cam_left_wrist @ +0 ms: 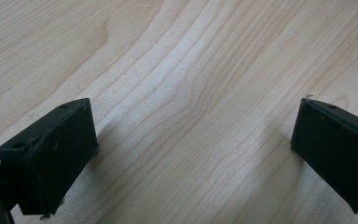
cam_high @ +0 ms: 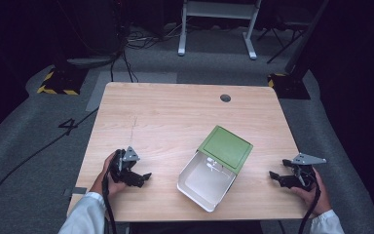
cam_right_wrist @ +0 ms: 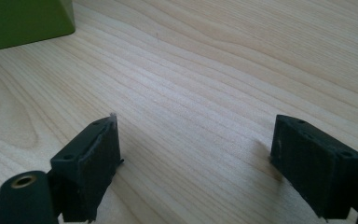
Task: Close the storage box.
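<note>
Tongs (cam_high: 143,178) apart beside white box (cam_high: 205,183), green lid (cam_high: 225,148).

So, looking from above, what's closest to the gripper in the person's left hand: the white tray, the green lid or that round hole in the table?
From the left gripper:
1. White tray, just to its right.
2. Green lid, behind the tray, farther right.
3. Round hole, near the table's far edge.

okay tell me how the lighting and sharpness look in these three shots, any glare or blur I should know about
High view: the table is brightly lit while the room around it is nearly black; soft glare inside the open white box. Left gripper view: wood grain sharp, the left gripper casting soft shadows, its near jaws slightly blurred. Right gripper view: similar, the green lid a bit soft.
</note>
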Available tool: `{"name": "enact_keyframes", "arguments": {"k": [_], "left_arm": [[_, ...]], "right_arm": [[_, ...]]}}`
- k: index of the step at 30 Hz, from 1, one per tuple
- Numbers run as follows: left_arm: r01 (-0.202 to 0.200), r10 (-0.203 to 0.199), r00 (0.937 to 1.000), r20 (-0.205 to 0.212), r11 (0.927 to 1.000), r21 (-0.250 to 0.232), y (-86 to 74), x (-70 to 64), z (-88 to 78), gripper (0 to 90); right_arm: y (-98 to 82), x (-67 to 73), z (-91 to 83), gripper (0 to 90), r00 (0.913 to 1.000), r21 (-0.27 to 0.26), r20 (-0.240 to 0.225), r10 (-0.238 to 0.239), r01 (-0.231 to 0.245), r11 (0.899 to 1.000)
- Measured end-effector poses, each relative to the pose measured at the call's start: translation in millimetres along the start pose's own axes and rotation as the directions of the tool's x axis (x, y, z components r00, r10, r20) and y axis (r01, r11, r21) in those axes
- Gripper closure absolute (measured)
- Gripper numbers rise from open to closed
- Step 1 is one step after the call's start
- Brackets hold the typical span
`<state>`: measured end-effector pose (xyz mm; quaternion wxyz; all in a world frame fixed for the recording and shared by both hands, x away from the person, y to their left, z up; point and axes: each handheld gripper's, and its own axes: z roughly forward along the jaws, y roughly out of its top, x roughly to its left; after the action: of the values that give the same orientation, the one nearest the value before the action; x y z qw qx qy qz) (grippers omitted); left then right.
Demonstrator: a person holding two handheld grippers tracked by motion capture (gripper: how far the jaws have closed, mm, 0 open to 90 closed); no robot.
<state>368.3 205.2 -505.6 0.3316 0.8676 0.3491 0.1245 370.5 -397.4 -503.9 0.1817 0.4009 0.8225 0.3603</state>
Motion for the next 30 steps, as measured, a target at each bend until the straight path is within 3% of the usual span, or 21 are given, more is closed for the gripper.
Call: {"name": "enact_keyframes", "arguments": {"k": [8,10,11,13,15,18,19,22,24,25,29,30], "left_arm": [[-0.002,0.002,1.0000,0.004,0.9994,0.036,2.4,-4.5,-4.0,2.7],[-0.011,0.010,0.9996,0.025,0.9998,0.015,2.3,-8.3,-6.7,13.5],[-0.027,0.027,0.9976,0.063,0.9996,0.006,2.9,-11.2,-9.3,21.3],[-0.033,0.033,0.9958,0.085,0.9995,-0.005,3.4,-14.7,-10.3,19.4],[-0.078,0.078,0.9873,0.138,0.9969,-0.008,7.1,-28.2,-11.6,19.9],[-0.134,0.136,0.9689,0.206,0.9907,-0.022,12.6,-44.5,-11.4,25.0],[-0.134,0.136,0.9689,0.206,0.9907,-0.022,12.6,-44.5,-11.4,25.0],[-0.172,0.175,0.9511,0.255,0.9846,-0.032,21.4,-64.0,-9.6,24.3],[-0.179,0.183,0.9439,0.275,0.9830,-0.042,24.4,-69.8,-8.5,24.3],[-0.182,0.188,0.9408,0.282,0.9822,-0.048,26.2,-73.0,-7.9,24.4],[-0.198,0.205,0.9385,0.278,0.9788,-0.052,30.5,-81.4,-5.8,25.1],[-0.217,0.224,0.9356,0.273,0.9747,-0.056,33.2,-87.6,-4.1,25.3]], "right_arm": [[0.0,0.0,0.0,15.7,1.0000,0.000,-0.001,0.000,0.000,1.000],[0.1,-0.2,0.1,15.7,1.0000,0.000,-0.001,0.001,-0.001,1.000],[0.1,-0.2,0.1,15.7,1.0000,0.000,-0.002,0.001,-0.001,1.000],[0.1,-0.1,0.0,15.7,1.0000,0.000,-0.002,0.002,-0.002,1.000],[0.1,-0.2,0.1,15.7,1.0000,0.000,-0.002,0.001,-0.001,1.000],[0.1,-0.2,0.1,15.7,1.0000,0.001,-0.002,0.001,-0.001,1.000],[0.1,-0.2,0.1,15.7,1.0000,0.001,-0.002,0.001,-0.001,1.000],[0.1,-0.2,0.1,15.7,1.0000,0.000,-0.002,0.001,-0.001,1.000],[0.1,-0.2,0.1,15.7,1.0000,0.000,-0.003,0.001,-0.001,1.000],[0.1,-0.2,0.1,15.7,1.0000,0.000,-0.003,0.002,-0.002,1.000],[0.1,-0.2,0.1,15.7,1.0000,0.000,-0.002,0.001,-0.001,1.000],[0.1,-0.2,0.1,15.7,1.0000,0.000,-0.003,0.002,-0.002,1.000]]}}
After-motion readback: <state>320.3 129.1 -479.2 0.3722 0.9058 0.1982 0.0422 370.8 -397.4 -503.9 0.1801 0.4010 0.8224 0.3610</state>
